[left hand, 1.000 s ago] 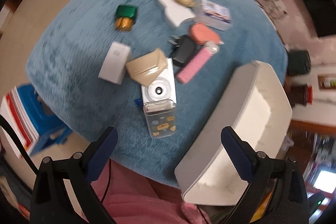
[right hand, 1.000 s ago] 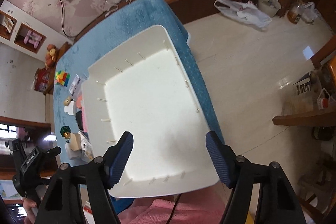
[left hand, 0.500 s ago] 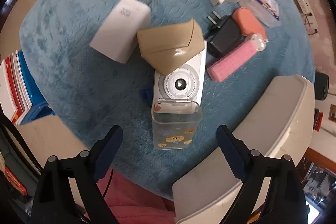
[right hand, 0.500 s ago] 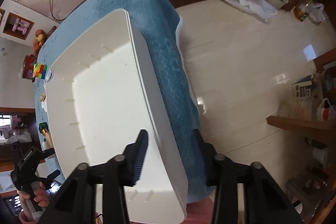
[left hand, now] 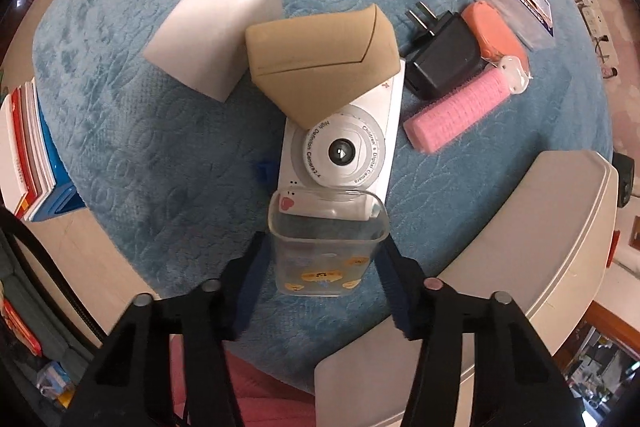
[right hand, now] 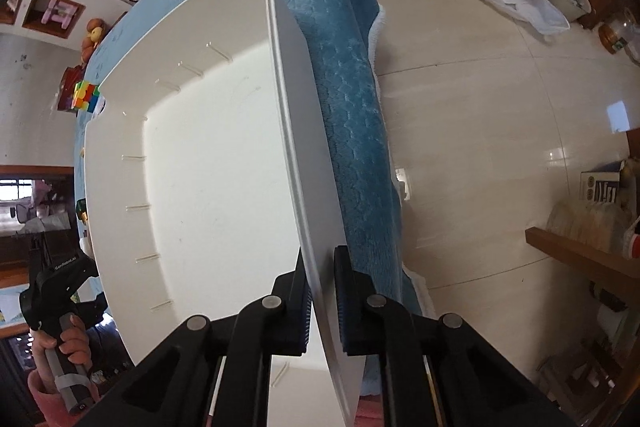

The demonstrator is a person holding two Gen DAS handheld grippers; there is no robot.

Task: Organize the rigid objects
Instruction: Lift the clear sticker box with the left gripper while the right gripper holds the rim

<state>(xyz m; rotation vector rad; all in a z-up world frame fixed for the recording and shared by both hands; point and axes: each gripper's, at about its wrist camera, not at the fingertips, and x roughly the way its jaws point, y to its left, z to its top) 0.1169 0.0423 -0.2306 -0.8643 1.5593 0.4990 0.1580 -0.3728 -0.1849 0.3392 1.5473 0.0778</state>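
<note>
left wrist view: a second ago we hung high over the blue blanket [left hand: 132,131] with the jaws wide. now the left gripper [left hand: 322,279] has dropped, and its jaws are closing around the clear case [left hand: 326,243], which sits between them near the blanket's near edge, leaning on the white toy camera [left hand: 344,155]; the pads look to be at its sides, though we cannot tell if they press yet. in the right wrist view, the right gripper [right hand: 322,301], open over the white bin [right hand: 200,163] a second ago, is closing and has pinched the bin's right wall at the blanket's right edge. we judge that the bin is steadied and the case is the first thing to go in.
</note>
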